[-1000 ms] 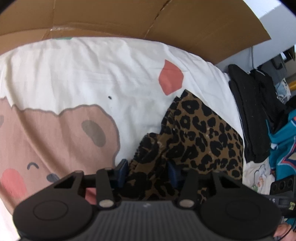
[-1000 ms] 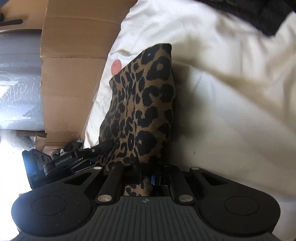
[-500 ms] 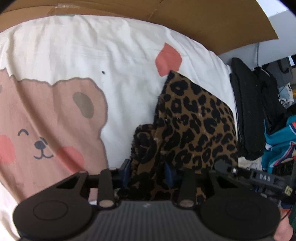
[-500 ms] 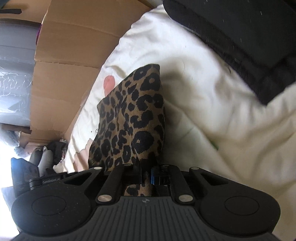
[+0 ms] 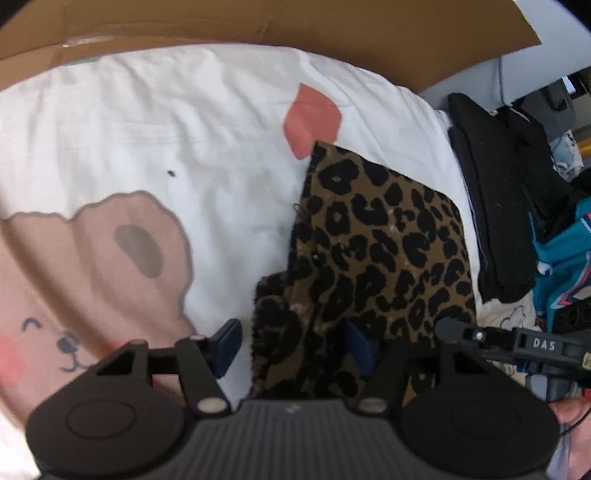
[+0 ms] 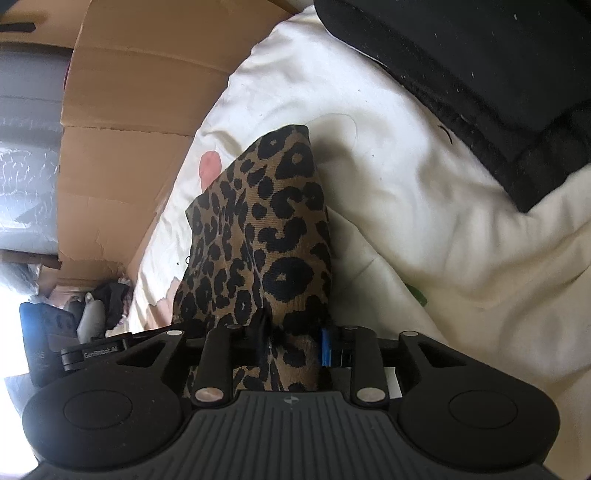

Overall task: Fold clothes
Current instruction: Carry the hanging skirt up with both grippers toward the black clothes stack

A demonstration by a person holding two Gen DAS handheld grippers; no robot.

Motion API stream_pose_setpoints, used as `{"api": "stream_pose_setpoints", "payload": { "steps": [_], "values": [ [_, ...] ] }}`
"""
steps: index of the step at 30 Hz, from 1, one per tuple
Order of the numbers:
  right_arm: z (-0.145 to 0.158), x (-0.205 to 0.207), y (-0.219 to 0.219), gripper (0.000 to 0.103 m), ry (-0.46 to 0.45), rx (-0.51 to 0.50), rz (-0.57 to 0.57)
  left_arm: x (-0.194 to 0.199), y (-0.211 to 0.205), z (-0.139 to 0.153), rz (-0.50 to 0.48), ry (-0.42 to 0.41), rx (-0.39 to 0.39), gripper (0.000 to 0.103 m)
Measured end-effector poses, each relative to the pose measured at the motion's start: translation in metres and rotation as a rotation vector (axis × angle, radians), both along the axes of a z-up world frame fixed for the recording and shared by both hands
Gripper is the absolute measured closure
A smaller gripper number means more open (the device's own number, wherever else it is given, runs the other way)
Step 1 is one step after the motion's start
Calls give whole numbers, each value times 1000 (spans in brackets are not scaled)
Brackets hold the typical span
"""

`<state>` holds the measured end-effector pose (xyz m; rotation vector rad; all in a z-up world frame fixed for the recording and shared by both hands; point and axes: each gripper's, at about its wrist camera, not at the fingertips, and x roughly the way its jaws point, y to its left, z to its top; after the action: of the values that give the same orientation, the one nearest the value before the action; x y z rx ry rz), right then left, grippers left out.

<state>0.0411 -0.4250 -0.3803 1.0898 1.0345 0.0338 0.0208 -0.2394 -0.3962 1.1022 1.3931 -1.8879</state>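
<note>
My left tongs [image 5: 291, 347] are opening around the folded brown leopard-print cloth [image 5: 384, 251] on the white bear-print bedsheet [image 5: 155, 122]; my right tongs [image 6: 291, 347] are opening too, cloth between them.

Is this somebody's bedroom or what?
Probably a bedroom or a spare room: a white bedsheet with a cartoon bear, piles of clothes beside a leopard-print cloth, and cardboard behind.
</note>
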Motion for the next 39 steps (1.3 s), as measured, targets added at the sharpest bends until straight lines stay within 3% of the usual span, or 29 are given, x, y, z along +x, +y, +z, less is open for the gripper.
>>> {"api": "stream_pose_setpoints", "payload": {
  "steps": [4, 8, 13, 22, 26, 30, 34, 39],
  "values": [
    [-11, -2, 1, 75, -17, 58, -17, -4, -5, -7, -20, 45, 19, 25],
    [-22, -4, 2, 75, -34, 109, -36, -10, -7, -6, -54, 50, 1, 27],
    [-22, -3, 5, 75, -38, 108, -29, -10, -7, -2, -41, 20, -14, 50],
    [-10, -1, 5, 78, -64, 84, -8, -4, -6, 17, -68, 24, -42, 66],
    [-3, 0, 3, 77, -78, 60, 2, -7, -5, 20, -106, 10, -72, 65],
    [-4, 1, 3, 75, -68, 57, -7, -10, -6, 10, -120, 1, -73, 56],
    [-12, -1, 1, 73, -58, 83, -37, -4, -7, 0, -112, 42, -66, 47],
    [-18, -3, 0, 73, -56, 109, -55, -1, -3, -1, -121, 59, -77, 52]
  ]
}}
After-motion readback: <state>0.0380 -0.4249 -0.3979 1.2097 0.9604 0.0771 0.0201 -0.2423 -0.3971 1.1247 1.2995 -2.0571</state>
